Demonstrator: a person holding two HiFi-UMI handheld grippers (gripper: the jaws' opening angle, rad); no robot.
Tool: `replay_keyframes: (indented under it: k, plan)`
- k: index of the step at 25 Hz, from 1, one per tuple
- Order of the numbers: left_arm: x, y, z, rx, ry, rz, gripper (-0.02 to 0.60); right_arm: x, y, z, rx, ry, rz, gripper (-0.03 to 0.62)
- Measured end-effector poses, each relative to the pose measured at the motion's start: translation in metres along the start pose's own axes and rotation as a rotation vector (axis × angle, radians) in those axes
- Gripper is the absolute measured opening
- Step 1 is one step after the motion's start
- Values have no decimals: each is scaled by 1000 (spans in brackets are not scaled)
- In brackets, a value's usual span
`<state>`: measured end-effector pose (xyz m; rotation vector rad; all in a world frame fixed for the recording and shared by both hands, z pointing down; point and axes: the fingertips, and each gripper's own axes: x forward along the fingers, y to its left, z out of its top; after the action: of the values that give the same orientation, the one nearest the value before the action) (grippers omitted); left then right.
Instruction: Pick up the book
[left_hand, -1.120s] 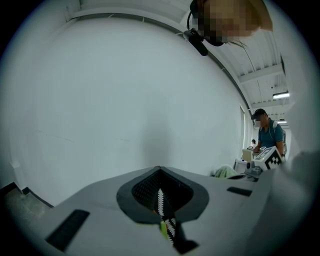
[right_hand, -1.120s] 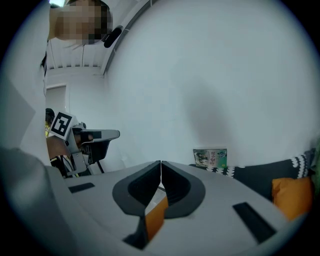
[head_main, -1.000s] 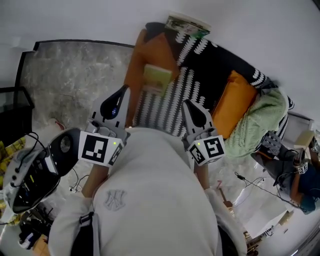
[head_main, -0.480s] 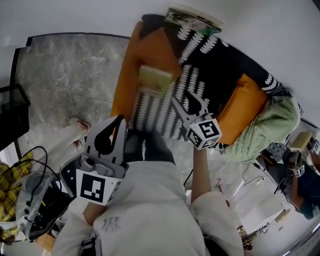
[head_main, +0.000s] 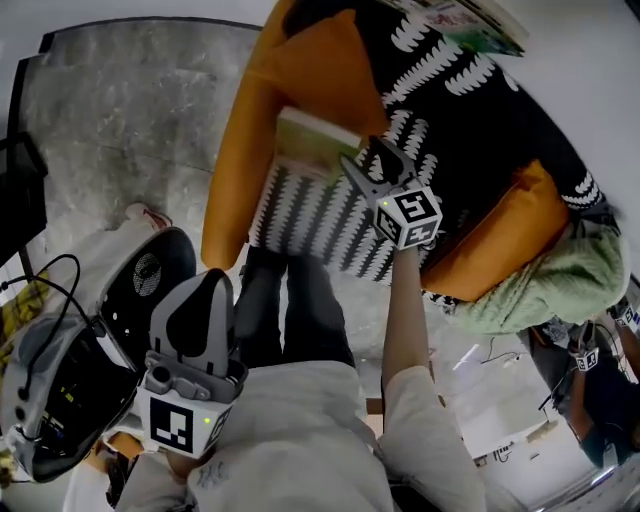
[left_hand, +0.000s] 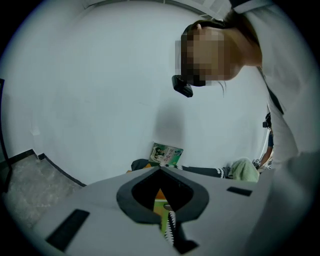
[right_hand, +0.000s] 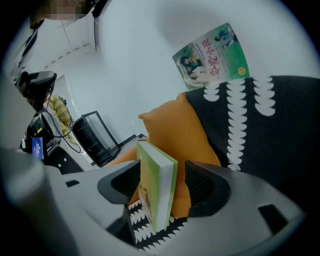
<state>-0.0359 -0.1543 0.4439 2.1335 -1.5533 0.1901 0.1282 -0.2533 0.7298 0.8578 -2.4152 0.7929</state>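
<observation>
R gripper (right_hand: 161, 184) jaws just opened wide round upright green-cover paperback book (right_hand: 156, 192), no squeeze yet; L gripper (left_hand: 160, 170) shut, empty; grasp+lift left.

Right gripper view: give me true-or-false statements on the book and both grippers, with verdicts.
The book stands on edge between the right gripper's jaws. True.
The right gripper is clamped on the book. False: its jaws have just been opening and stand apart, with a gap showing beside the book.
An orange cushion is behind the book. True.
The left gripper holds a second book. False: it is shut and empty.
</observation>
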Motion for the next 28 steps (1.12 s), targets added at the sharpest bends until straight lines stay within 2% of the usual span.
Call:
replay_keyframes:
  k: [4,9,11,12,13,20,24,28]
  plan:
    - [4,12,-13,-25,6,67,2,26,4,-27,-34,33,95,273]
    - [12,15,-22,-41,22,86,2,45,33,-47,-64,57,218,266]
    - [13,16,-27,-47,29,87,2,53,46,-59,-96,92,248,215]
    - [13,17,-29,-46,28,87,2,57,50,-62,-107,102,246,168]
    - [13,19,-30,-44,25,87,2,60,51,-63,-104,104,237,156]
    - [1,26,-11,-2,-7,98,2,38,51,-50,25,88,154,147]
    - [-13,32,10,44,-35,94,2,0,54,-11,138,8,84,146]
    - [-28,37,37,39,-90,77,2,-46,63,43,310,-124,23,146]
